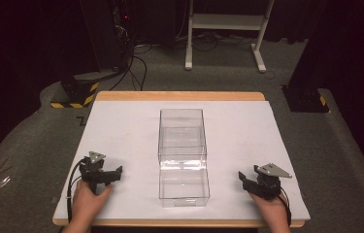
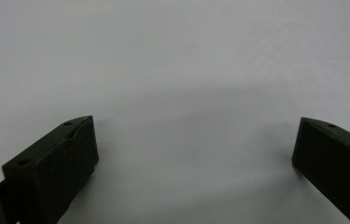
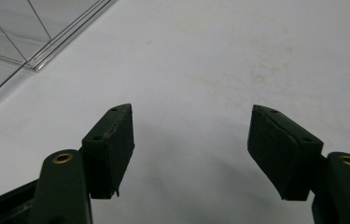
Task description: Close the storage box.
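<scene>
Clear plastic, a box point(image 1: 183, 158) stands at the middle of the worktop point(image 1: 121, 126), which is covered by a white sheet; it is long, runs away from the person, and a partition seems to split it into a near and a far compartment. Nothing shows inside it. Left tongs point(image 1: 106, 175) rest on the sheet near the front edge, well apart from the box on its left side, with a hand point(image 1: 88, 201) behind them. In the left gripper view point(image 2: 195, 144) the jaws stand wide apart over bare white sheet, holding nothing. Right tongs point(image 1: 253, 182) sit near the front edge on the box's right side. In the right gripper view point(image 3: 191, 135) a gap shows between the jaws, nothing is gripped, and a corner of the box point(image 3: 18, 32) lies at upper left.
</scene>
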{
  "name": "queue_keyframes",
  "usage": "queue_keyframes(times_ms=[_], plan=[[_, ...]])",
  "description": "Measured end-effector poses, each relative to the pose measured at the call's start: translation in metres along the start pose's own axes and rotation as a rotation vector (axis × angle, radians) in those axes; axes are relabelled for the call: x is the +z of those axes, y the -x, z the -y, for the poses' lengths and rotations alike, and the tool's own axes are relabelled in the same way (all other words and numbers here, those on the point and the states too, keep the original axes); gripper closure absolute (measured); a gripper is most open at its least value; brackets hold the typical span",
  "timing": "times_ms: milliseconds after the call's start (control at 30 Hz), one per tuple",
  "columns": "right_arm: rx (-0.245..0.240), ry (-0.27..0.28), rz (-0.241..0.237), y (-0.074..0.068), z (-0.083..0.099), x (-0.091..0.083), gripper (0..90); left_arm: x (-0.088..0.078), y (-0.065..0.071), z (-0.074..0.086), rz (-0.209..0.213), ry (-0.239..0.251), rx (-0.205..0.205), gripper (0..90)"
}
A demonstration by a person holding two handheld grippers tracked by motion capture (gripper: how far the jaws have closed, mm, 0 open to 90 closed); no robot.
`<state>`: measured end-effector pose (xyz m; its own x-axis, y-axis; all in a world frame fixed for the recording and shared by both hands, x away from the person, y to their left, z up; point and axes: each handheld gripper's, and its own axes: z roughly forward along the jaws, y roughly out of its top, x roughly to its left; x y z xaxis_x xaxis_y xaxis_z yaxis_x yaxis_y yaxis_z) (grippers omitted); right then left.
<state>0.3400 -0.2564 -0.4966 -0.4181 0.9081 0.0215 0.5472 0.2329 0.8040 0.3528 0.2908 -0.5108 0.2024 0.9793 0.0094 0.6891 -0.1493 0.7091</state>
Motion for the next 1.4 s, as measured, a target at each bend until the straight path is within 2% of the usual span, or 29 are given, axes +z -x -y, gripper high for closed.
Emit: queue_keyframes(times_ms=[767, 1067, 1400], plan=[[-0.034, 0.037, -0.033, -0.016, -0.008, -0.015, 31.1, 0.000, 0.000, 0.000, 0.001, -0.002, 0.000, 0.5], [-0.038, 0.050, -0.060, -0.026, -0.012, -0.020, 31.1, 0.000, 0.000, 0.000, 0.001, -0.002, 0.000, 0.5], [-0.067, 0.066, -0.091, -0.038, -0.016, -0.027, 33.0, 0.000, 0.000, 0.000, 0.000, -0.001, 0.000, 0.5]])
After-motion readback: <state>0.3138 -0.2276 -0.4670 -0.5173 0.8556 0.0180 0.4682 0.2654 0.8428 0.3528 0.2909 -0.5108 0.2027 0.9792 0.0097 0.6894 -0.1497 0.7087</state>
